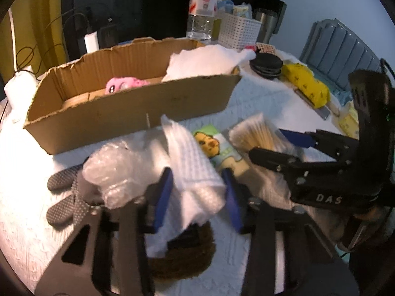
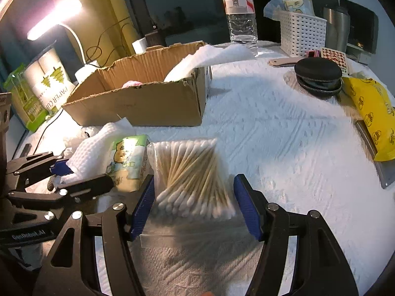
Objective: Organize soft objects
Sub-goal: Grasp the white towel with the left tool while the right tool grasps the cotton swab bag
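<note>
The torn brown cardboard box (image 1: pixel 138 113) held a pink plush toy (image 1: pixel 121 85) and white padding (image 1: pixel 197 61). The left gripper (image 1: pixel 197 192), fingers spread, straddled a white waffle cloth (image 1: pixel 190 170); the right gripper (image 2: pixel 195 204), also spread, straddled the clear bag of cotton swabs (image 2: pixel 192 172), so most sorting remained.

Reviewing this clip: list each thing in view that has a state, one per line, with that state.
left gripper: open, fingers either side of the white cloth
white cloth: crumpled, between the fingers
right gripper: open, straddling the cotton swab bag
cotton swab bag: lying flat on the table
cardboard box: open-topped, holding a pink plush toy and white padding
water bottle: upright
black pouch: zipped shut
</note>
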A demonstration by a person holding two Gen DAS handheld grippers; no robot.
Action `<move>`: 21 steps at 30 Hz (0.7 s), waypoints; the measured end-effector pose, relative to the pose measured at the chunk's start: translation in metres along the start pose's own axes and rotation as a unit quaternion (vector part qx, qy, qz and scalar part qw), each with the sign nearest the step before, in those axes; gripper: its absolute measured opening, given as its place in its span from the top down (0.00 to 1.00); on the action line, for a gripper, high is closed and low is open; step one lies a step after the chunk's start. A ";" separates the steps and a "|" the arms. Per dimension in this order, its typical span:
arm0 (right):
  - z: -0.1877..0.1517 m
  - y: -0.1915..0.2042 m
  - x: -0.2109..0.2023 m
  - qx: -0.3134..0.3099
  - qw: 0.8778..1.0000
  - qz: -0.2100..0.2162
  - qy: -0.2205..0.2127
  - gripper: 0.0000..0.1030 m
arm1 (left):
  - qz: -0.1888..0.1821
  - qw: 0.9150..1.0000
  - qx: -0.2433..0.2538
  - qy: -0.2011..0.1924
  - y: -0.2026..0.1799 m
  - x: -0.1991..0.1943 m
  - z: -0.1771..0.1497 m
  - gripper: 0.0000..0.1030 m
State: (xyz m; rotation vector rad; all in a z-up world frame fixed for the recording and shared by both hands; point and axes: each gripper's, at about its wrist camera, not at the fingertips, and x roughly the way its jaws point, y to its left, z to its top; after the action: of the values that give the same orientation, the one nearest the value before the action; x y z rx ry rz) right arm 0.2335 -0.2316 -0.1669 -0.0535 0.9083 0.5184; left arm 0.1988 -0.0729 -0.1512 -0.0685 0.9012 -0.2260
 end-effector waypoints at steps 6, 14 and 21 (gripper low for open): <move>-0.001 0.000 -0.003 -0.001 1.000 0.000 -0.003 0.46 | -0.027 1.000 -0.005 -0.014 0.002 -0.011 0.000 0.87; -0.002 -0.001 -0.020 0.008 1.000 -0.004 -0.018 0.50 | -0.043 0.998 -0.006 -0.052 0.003 -0.037 0.004 0.95; 0.004 0.002 -0.045 0.007 0.999 -0.011 -0.044 0.50 | -0.050 0.996 -0.003 -0.070 0.006 -0.052 0.009 0.97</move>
State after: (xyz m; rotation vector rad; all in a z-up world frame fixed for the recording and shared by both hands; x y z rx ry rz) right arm 0.2128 -0.2465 -0.1301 -0.0279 0.8246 0.4904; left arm 0.1753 -0.0554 -0.1066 -0.1342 0.7597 -0.3074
